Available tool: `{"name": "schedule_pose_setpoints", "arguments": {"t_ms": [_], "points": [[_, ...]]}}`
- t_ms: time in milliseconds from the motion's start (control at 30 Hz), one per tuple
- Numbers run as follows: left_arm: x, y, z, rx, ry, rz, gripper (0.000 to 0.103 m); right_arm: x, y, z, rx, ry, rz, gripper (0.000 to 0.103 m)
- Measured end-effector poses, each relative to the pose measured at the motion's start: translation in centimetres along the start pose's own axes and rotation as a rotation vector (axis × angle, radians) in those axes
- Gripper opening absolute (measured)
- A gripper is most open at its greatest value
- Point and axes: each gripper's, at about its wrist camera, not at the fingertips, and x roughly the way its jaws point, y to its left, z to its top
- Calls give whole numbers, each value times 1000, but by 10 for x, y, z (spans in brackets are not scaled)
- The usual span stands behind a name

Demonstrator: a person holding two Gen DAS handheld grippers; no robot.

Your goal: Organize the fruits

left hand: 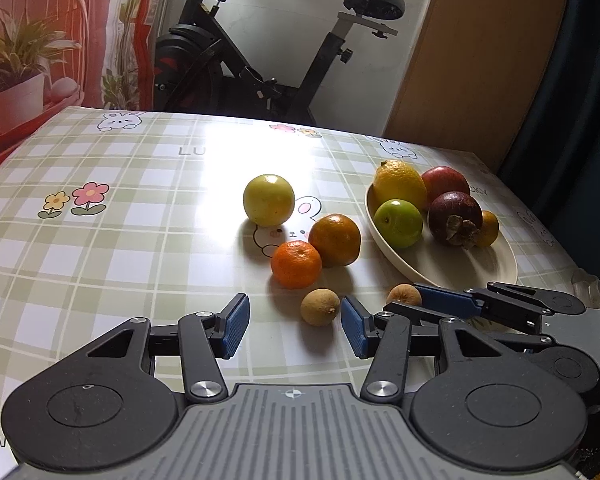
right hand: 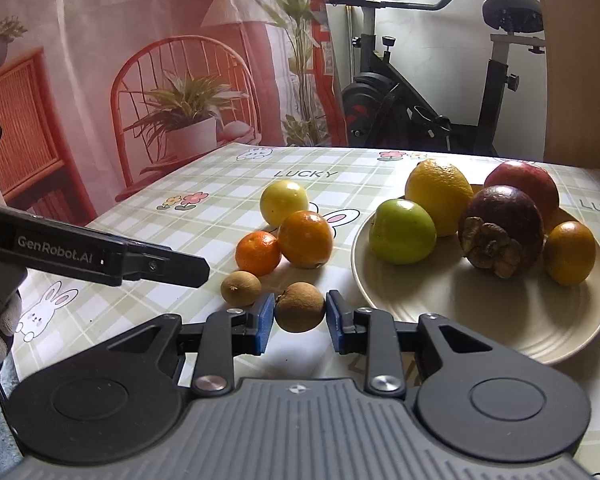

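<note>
Sitting between the blue pads of the right claw (right hand: 296, 322) is a small brown longan (right hand: 300, 307). The pads are right beside its two sides, but I cannot tell if they squeeze it yet. It rests on the counter (right hand: 204, 184), just in front of the plate.

The left claw (left hand: 294, 326) is wide open and holds nothing. A second longan (left hand: 320, 307) lies on the counter just ahead of the gap between its pads.

Behind the two longans sit a small mandarin (right hand: 258, 253), a bigger orange (right hand: 306, 239) touching it, and a round yellow fruit (right hand: 284, 203) at the back.

The cream plate (right hand: 500, 320) stands to the right. In it are a green apple (right hand: 403, 232), a lemon (right hand: 439, 196), a dark purple mangosteen (right hand: 504, 228), a red apple (right hand: 524, 186) and a little orange fruit (right hand: 569, 253).
</note>
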Motion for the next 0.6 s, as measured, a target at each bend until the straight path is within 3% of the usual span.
{"name": "schedule_pose_setpoints", "arguments": {"t_ms": [167,400,600], "points": [[10,-5,5,19,3,-15,53,-1,5,-1,-25,-6,6,31],[21,-13,5,76,21,-31,52,-4,-4,-1,36,-24,-25,31],[31,-16,5,90,38,-49,44,-4,-5,0,37,-17,-25,31]]}}
